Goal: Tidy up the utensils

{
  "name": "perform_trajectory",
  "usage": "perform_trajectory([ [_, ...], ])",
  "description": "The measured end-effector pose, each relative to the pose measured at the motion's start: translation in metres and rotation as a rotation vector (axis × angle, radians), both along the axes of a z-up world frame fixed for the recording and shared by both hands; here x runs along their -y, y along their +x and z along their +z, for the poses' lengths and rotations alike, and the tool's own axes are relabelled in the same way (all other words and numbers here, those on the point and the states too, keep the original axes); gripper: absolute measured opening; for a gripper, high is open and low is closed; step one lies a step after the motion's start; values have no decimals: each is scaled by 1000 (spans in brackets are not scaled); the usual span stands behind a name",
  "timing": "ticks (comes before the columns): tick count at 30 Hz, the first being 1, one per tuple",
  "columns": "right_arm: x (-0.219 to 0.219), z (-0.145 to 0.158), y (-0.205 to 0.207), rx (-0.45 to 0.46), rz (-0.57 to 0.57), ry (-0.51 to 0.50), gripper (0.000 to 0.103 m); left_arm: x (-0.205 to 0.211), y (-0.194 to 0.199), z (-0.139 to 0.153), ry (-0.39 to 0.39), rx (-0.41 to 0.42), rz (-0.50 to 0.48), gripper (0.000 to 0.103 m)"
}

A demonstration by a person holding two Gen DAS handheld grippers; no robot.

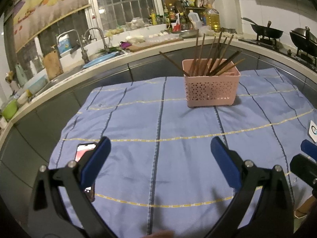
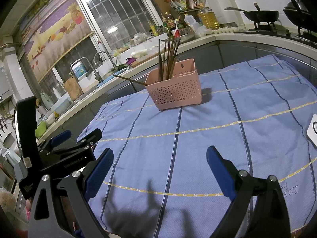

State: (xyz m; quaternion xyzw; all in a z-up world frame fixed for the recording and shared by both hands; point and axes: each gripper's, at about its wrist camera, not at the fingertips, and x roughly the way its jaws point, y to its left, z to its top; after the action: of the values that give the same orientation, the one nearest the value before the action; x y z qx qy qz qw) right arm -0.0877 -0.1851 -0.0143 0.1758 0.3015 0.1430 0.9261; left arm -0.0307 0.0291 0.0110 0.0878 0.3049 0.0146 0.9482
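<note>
The basket (image 1: pixel 211 83), pink and perforated, stands on the blue cloth (image 1: pixel 158 158) toward the table's far side, well apart from both grippers. The chopsticks (image 1: pixel 210 57) stand in it, tips up, most leaning right in the left wrist view; one (image 1: pixel 171 61) lies low over the left rim, pointing out toward the sink side. None lie loose on the visible cloth. From the left gripper (image 1: pixel 160 154) the basket is ahead and slightly right; from the right gripper (image 2: pixel 160 162) it is ahead and about on centre. Neither is clearly the nearer, though the splayed chopstick lies on the left gripper's side. Both grippers hover low over the near cloth, side by side. The left gripper's fingers (image 1: pixel 99 154) are spread wide, holding nothing and touching nothing visible; a phone (image 1: pixel 84 150) lies on the cloth behind its left finger. The right gripper's fingers (image 2: pixel 220 170) are likewise spread wide and empty. Judgement: the splayed chopstick is the likely next target, needing a forward reach and a grasp across its slanted shaft.
</note>
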Motion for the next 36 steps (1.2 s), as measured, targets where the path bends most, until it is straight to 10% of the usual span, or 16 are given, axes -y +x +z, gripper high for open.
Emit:
perform_trajectory([
  [36, 10, 20, 4, 59, -35, 15, 93, 8, 7, 4, 27, 16, 56, 97],
])
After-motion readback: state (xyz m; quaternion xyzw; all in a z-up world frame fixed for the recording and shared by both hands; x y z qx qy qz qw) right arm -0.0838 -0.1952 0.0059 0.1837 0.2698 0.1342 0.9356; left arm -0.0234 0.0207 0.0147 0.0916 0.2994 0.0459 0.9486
